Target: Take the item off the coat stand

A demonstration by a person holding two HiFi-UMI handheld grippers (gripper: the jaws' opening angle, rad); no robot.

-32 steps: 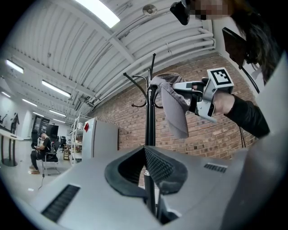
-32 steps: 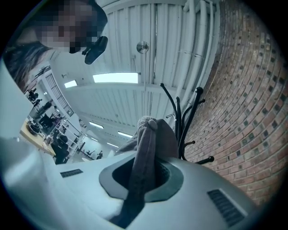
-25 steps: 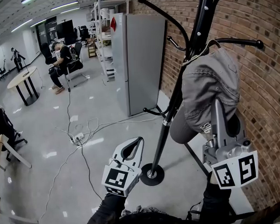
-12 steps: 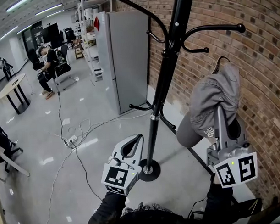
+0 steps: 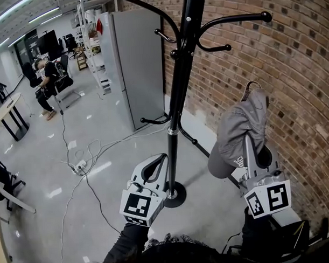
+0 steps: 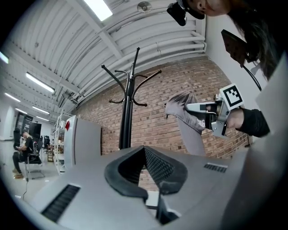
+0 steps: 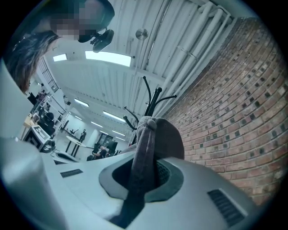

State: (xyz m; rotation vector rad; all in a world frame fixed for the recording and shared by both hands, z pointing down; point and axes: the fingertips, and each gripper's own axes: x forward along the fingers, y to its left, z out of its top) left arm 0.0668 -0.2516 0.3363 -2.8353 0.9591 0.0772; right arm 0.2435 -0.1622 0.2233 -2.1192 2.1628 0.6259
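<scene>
One grey cap [image 5: 237,128], probably, in jaws of right gripper [image 5: 247,148]; left gripper [image 5: 164,158] jaws together, empty.

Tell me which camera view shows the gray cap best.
The head view: the whole gray cap shows, held in the right gripper, clear of the coat stand. The right gripper view gives a close, partial look, with its fabric pinched between the jaws. The left gripper view shows it small and far off.

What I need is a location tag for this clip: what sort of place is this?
Most likely an open-plan office or lab workspace: a person sits on an office chair near a round table, storage shelves stand by the brick wall, and cables run across the polished floor.
</scene>
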